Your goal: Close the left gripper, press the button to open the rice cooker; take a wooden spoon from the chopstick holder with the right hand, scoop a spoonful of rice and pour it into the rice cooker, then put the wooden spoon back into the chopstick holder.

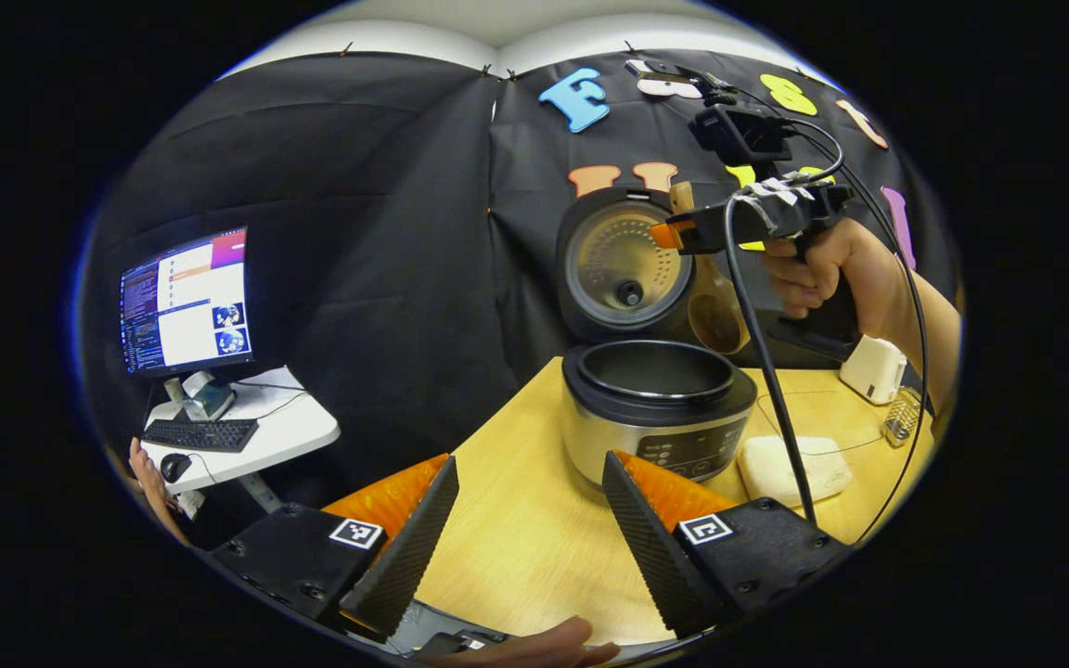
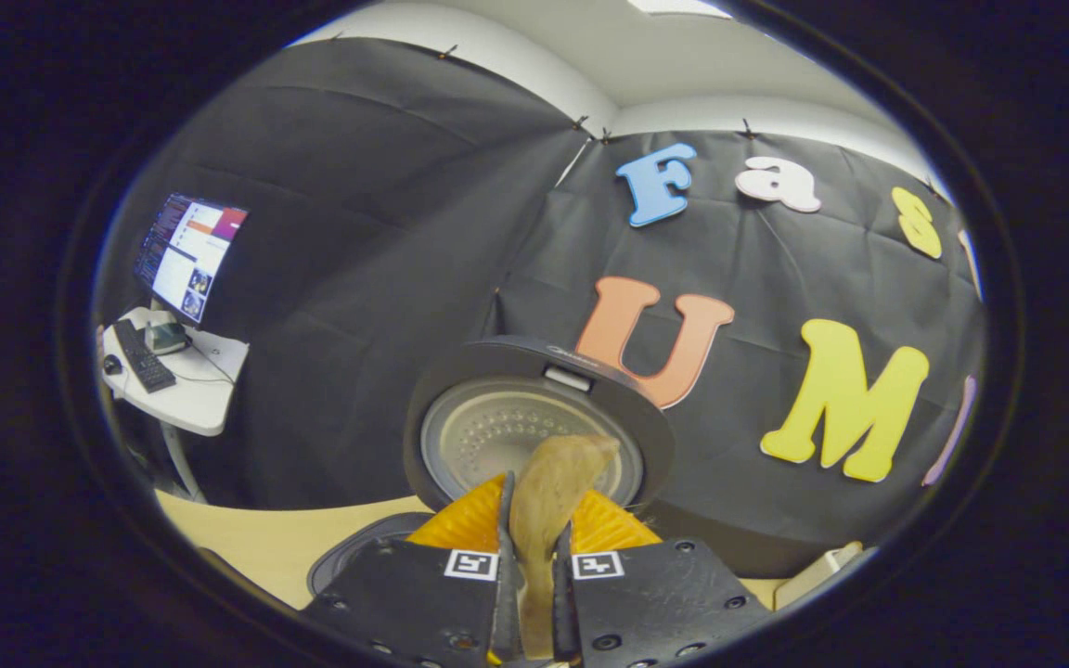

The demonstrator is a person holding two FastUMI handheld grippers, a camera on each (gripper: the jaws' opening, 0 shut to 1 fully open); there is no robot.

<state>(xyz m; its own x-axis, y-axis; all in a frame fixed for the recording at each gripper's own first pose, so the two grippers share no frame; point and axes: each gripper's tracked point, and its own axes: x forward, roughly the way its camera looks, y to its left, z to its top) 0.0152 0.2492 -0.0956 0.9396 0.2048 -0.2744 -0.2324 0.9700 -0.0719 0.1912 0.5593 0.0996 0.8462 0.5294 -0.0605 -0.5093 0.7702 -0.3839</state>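
Wooden spoon (image 2: pixel 544 520) is clamped by our right gripper (image 2: pixel 534 594) at lower centre; tilted early, rice misses the rice cooker (image 1: pixel 655 408), left gripper (image 1: pixel 525 529) open.

Even, bright overhead light, strong fisheye bending toward the edges, glowing monitor (image 1: pixel 186 299) far left of the gripper slightly overexposed, soft shadows on the bench (image 1: pixel 534 529), wooden spoon (image 2: pixel 544 520) blurred close-up
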